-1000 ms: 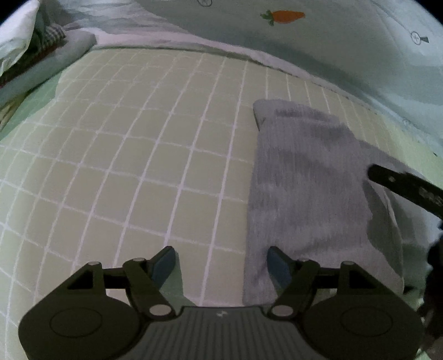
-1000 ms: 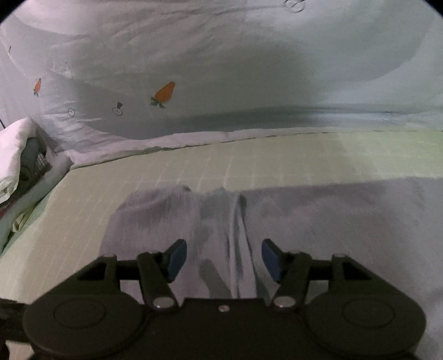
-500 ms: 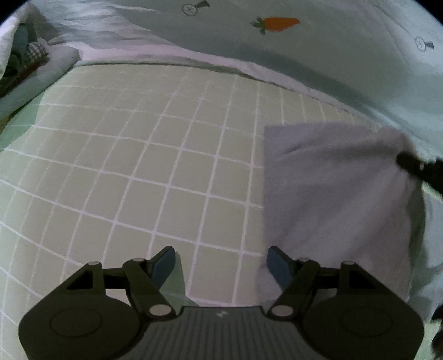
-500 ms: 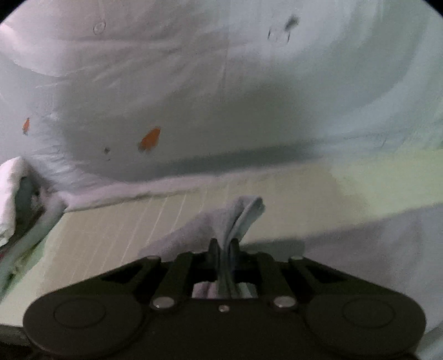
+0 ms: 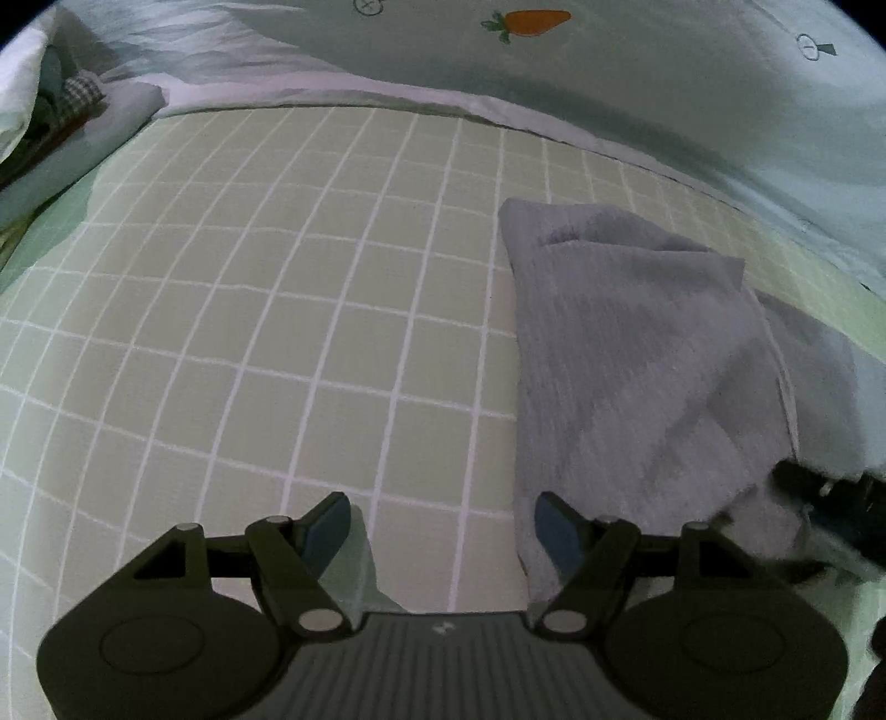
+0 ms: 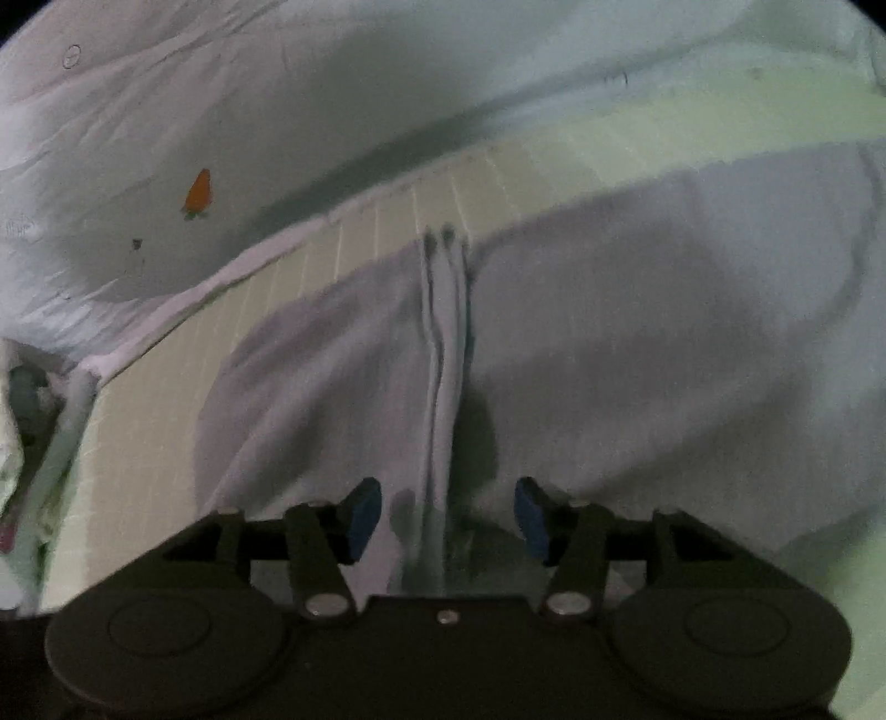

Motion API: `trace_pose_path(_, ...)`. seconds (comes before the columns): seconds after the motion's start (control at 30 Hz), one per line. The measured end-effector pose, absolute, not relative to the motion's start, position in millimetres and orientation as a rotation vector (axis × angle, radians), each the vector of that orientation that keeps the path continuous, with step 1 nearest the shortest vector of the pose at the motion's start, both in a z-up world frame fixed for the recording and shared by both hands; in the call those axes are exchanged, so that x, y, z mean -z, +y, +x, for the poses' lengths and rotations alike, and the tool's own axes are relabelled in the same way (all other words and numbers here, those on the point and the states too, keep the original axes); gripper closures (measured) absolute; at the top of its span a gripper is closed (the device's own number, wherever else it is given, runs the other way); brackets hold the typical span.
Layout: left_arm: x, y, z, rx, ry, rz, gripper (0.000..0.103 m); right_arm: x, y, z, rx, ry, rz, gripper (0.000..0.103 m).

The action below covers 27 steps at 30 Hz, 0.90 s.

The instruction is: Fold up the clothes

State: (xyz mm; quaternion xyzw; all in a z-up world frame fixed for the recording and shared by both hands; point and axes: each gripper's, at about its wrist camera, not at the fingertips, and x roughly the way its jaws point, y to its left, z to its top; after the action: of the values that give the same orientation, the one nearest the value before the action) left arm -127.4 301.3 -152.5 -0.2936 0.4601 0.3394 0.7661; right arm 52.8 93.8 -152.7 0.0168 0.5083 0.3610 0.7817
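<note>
One grey garment (image 5: 637, 354) lies on the green checked sheet (image 5: 277, 310) in the left wrist view, to the right of the left gripper (image 5: 443, 526). Behind the sheet runs a pale quilt (image 5: 637, 72) printed with one carrot (image 5: 531, 22), and a heap of other fabrics (image 5: 61, 105) sits at the far left edge. A dark tool (image 5: 830, 504), blurred, pokes in at the right over the garment's edge. The left gripper's two blue-padded fingers (image 5: 326, 526) stand wide apart above bare sheet, holding nothing; the right-hand pad is just at the garment's border.

From the right wrist camera, the same garment (image 6: 637, 332) spreads across the middle, with a raised ridge of folds (image 6: 443, 343) running straight away from the right gripper (image 6: 447, 518). Its two fingers (image 6: 362, 512) are parted on either side of that ridge, not clamping it. The quilt (image 6: 277, 83) fills the background.
</note>
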Motion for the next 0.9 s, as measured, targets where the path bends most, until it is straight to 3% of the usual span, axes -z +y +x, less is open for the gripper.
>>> trace_pose_path(0.07, 154, 298, -127, -0.727, 1.012, -0.629, 0.028, 157, 92, 46, -0.807, 1.084, 0.024, 0.051)
trace_pose_path(0.1, 156, 296, -126, -0.724, 1.026, -0.621, 0.028, 155, 91, 45, -0.822, 1.08, 0.03, 0.085)
trace_pose_path(0.13, 158, 294, -125, -0.726, 1.043, -0.609, 0.028, 152, 90, 45, -0.838, 1.082, 0.04, 0.097)
trace_pose_path(0.37, 159, 270, -125, -0.738, 1.138, -0.381, 0.026, 112, 55, 47, -0.832, 1.026, 0.101, 0.097)
trace_pose_path(0.5, 158, 265, -135, -0.736, 1.141, -0.387, 0.026, 138, 48, 54, -0.751, 1.098, 0.025, 0.097)
trace_pose_path(0.57, 156, 266, -140, -0.742, 1.149, -0.423, 0.027, 147, 44, 53, -0.732, 1.115, -0.004, 0.092)
trace_pose_path(0.6, 155, 266, -142, -0.748, 1.153, -0.435, 0.027, 148, 42, 51, -0.723, 1.117, -0.019, 0.082)
trace_pose_path(0.63, 153, 266, -144, -0.754, 1.151, -0.445, 0.027, 146, 39, 49, -0.716, 1.105, -0.039, 0.062)
trace_pose_path(0.67, 150, 264, -147, -0.758, 1.143, -0.454, 0.027, 142, 37, 46, -0.712, 1.085, -0.059, 0.05)
trace_pose_path(0.7, 147, 263, -149, -0.76, 1.133, -0.462, 0.027, 140, 32, 44, -0.703, 1.055, -0.082, 0.029)
trace_pose_path(0.73, 144, 261, -150, -0.76, 1.122, -0.47, 0.027, 137, 26, 42, -0.692, 1.022, -0.104, 0.016)
trace_pose_path(0.9, 121, 245, -135, -0.759, 1.049, -0.461, 0.018, 143, -26, 62, -0.596, 0.973, -0.078, 0.002)
